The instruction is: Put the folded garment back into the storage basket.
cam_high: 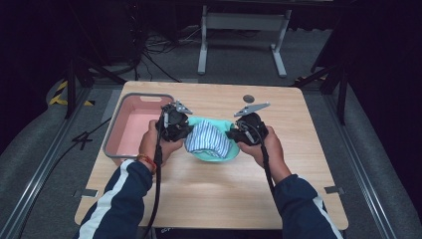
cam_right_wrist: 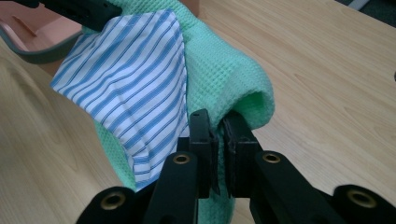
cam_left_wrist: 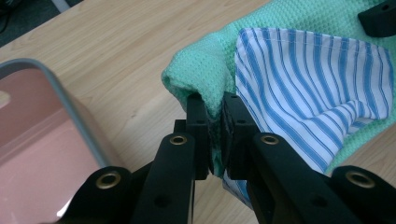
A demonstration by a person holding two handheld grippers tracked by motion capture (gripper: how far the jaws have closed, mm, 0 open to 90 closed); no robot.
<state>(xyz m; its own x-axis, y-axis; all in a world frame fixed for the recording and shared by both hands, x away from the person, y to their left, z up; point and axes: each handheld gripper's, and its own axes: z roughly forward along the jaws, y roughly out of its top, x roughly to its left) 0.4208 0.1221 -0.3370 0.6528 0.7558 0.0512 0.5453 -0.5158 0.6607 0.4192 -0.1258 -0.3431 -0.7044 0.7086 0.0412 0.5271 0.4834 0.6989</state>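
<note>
Basin (cam_high: pixel 130 127) sat at the surface's (cam_high: pixel 209 191) left side; towel (cam_high: pixel 217 154) lay just right of it, with cloth (cam_high: pixel 208 138) on top.

We seem to be in a lab or recording studio set up for capturing handling work: a light wooden table (cam_high: pixel 214 194) stands alone on grey carpet (cam_high: pixel 45 149), ringed by metal floor rails (cam_high: pixel 35 184) and black curtains (cam_high: pixel 30 45). Behind it we see loose cables (cam_high: pixel 159 47) on the floor, a white metal stand frame (cam_high: pixel 244 30), and yellow-black hazard tape (cam_high: pixel 62 94) at the left.
</note>
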